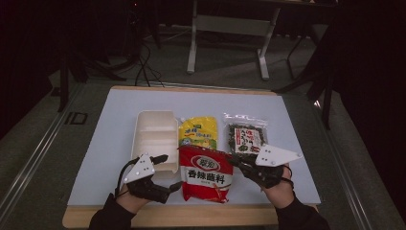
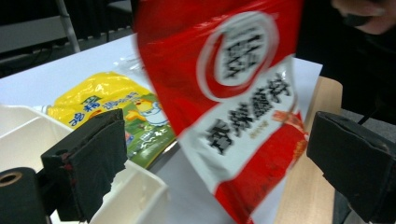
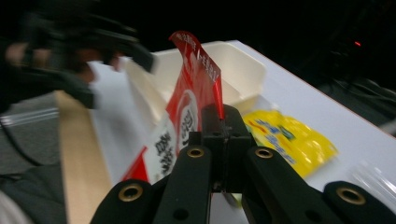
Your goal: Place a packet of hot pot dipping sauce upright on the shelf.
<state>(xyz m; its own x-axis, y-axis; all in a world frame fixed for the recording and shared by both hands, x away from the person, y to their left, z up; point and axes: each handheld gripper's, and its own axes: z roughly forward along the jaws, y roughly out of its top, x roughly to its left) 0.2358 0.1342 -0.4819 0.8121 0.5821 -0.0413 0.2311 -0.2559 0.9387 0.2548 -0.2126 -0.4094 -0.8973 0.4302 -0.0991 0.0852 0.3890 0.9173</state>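
At the left of the white mat [image 1: 100, 143] the left gripper [image 1: 165, 171] hangs near the front edge with its jaws spread wide and nothing between the pads; in the left gripper view they stand well apart with the hanging bag between them but untouched. Just beyond it lies the cream tray [image 1: 154, 136], open and bare, its near end beside that gripper; nothing has been put into it yet.

To the right of the tray the yellow packet [image 1: 197, 134] lies flat on the mat, touching or nearly touching the tray's right wall; it looks untouched. In front of it, in the middle near the front edge, is the red snack bag [image 1: 206, 175]; the right gripper [image 1: 233, 160] has its jaws pinched tight on the bag's upper right corner, and the right gripper view shows the red edge standing up out of the closed jaws. The left gripper view shows the bag hanging tilted with its lower corner down near the table's front edge; whether that corner rests on the mat I cannot tell.

Farther right and farther back, the dark seaweed packet [image 1: 245, 136] lies flat beyond the right gripper.

My reading: the packing has barely begun; one bag is gripped and partly raised, likely bound for the tray; carrying it across, releasing it, and handling the two other packets all remain.
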